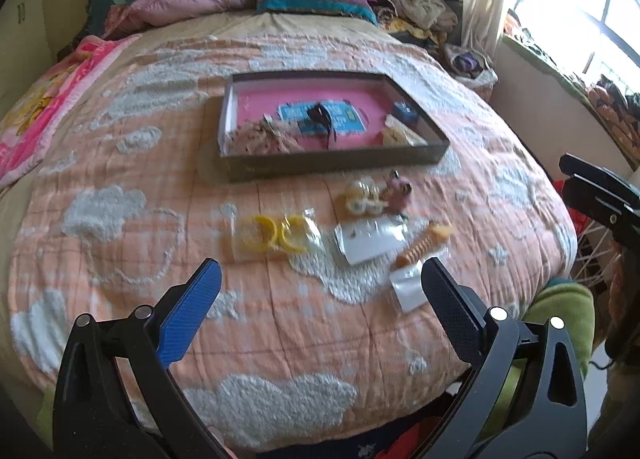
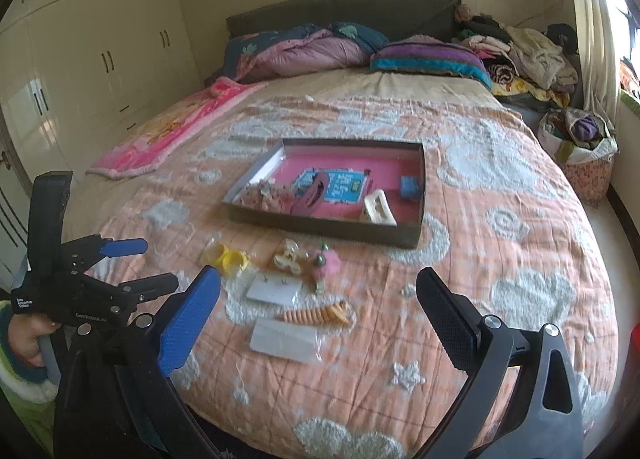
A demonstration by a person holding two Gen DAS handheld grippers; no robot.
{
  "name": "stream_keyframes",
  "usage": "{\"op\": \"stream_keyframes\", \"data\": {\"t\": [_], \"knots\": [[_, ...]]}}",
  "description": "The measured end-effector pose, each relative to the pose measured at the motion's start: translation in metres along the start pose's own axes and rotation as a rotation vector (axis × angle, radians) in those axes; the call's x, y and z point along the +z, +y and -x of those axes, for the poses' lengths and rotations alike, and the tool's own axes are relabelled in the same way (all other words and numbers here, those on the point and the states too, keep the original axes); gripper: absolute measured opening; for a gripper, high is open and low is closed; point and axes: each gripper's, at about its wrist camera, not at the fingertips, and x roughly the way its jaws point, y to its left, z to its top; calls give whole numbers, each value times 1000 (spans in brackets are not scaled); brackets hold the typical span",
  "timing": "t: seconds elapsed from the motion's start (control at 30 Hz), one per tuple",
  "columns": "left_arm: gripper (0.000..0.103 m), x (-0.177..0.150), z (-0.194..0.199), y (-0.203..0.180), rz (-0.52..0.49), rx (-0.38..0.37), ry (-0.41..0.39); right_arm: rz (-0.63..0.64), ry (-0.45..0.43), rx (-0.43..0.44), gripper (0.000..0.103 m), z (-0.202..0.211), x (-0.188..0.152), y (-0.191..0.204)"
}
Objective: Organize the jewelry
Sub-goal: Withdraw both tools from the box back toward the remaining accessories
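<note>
Both your grippers hang spread wide and empty above the near edge of the bed: the left gripper (image 1: 320, 283), the right gripper (image 2: 318, 291).

Just ahead lie two white cards in clear sleeves, the nearer card (image 2: 285, 341) and the farther card (image 2: 274, 287), with one orange spiral tie (image 2: 316, 315) between them. Those slick sleeves could slide off the pads (I judge), and the quilt (image 2: 480, 243) may snag a fingertip.

Beyond sit two yellow bangles (image 1: 272, 237), a cream clip cluster (image 1: 362, 197) and one pink piece (image 1: 396, 189).

Farthest is the tray (image 2: 320, 225), one, partly filled.
</note>
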Motion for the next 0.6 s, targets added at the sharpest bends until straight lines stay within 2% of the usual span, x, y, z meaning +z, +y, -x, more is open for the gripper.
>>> {"op": "stream_keyframes", "data": {"t": [0.43, 0.6], "knots": [[94, -29, -36, -27, -62, -89, 101, -53, 54, -39, 98, -14, -17, -30], [93, -29, -52, -25, -26, -128, 124, -41, 69, -35, 98, -27, -12, -34]]}}
